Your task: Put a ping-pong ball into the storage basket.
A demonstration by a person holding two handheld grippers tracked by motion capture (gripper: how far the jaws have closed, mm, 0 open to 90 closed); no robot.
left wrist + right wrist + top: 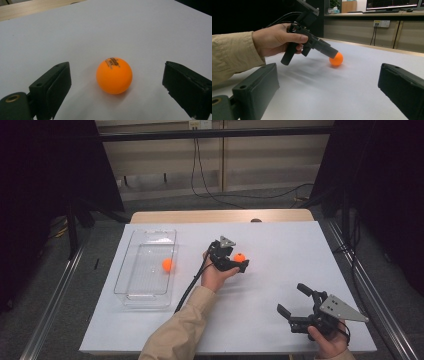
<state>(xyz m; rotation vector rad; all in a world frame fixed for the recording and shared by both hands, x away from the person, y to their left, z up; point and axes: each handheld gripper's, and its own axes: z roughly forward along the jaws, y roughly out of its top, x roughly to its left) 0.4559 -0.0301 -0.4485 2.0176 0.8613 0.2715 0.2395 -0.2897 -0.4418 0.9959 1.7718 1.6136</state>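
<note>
Left gripper view shows my left fingers (53, 85) standing wide open, one on each side of an orange ball (114, 75). They do not touch it yet. The ball sits on the white surface (75, 37), right in the gap. In the high view my left gripper (234, 258) is low over this ball (239, 257), near the middle of the surface (280, 240). My right gripper (296, 302) waits well apart, near the front corner, and its fingers (257, 87) are open too, with nothing between them. I think the ball could roll away, because it is round and light. If one finger bumps it first, it may shoot off sideways. If I squeeze too high on it, it may pop out. I count two orange balls: this one, and another ball (167, 264) lying in the clear tray (131, 290) on the left. There is one tray and two grippers.
</note>
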